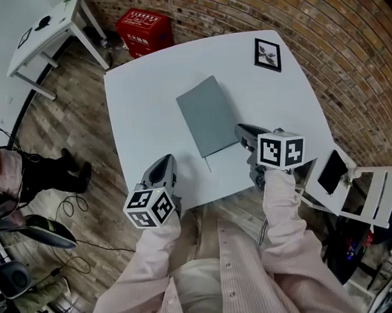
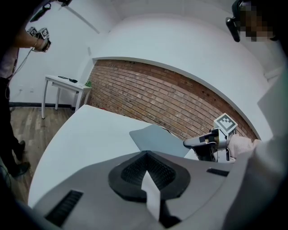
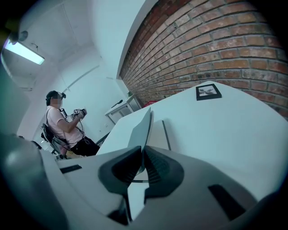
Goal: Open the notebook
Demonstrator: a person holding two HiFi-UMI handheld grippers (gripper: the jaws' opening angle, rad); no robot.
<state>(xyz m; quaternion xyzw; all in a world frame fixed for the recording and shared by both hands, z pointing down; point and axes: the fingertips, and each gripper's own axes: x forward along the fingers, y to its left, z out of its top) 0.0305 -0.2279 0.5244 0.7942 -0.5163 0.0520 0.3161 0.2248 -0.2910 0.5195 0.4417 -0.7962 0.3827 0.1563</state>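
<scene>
A grey notebook [image 1: 207, 116] lies slantwise in the middle of the white table [image 1: 141, 96]. My right gripper [image 1: 239, 132] is at its near right corner, shut on the cover's edge. In the right gripper view the grey cover [image 3: 141, 128] stands up between the pads of the right gripper [image 3: 140, 155], raised off the pages beneath. A thin ribbon [image 1: 207, 164] sticks out of the notebook's near end. My left gripper [image 1: 165, 162] hovers by the table's front edge, clear of the notebook [image 2: 157, 140]. The left gripper [image 2: 146, 155] has its jaws together and holds nothing.
A framed black-and-white card [image 1: 267, 54] lies at the table's far right corner. A red crate [image 1: 144, 30] and a white side table [image 1: 41, 33] stand beyond. A white chair [image 1: 363, 187] is to the right. Another person [image 3: 63, 123] sits at the left.
</scene>
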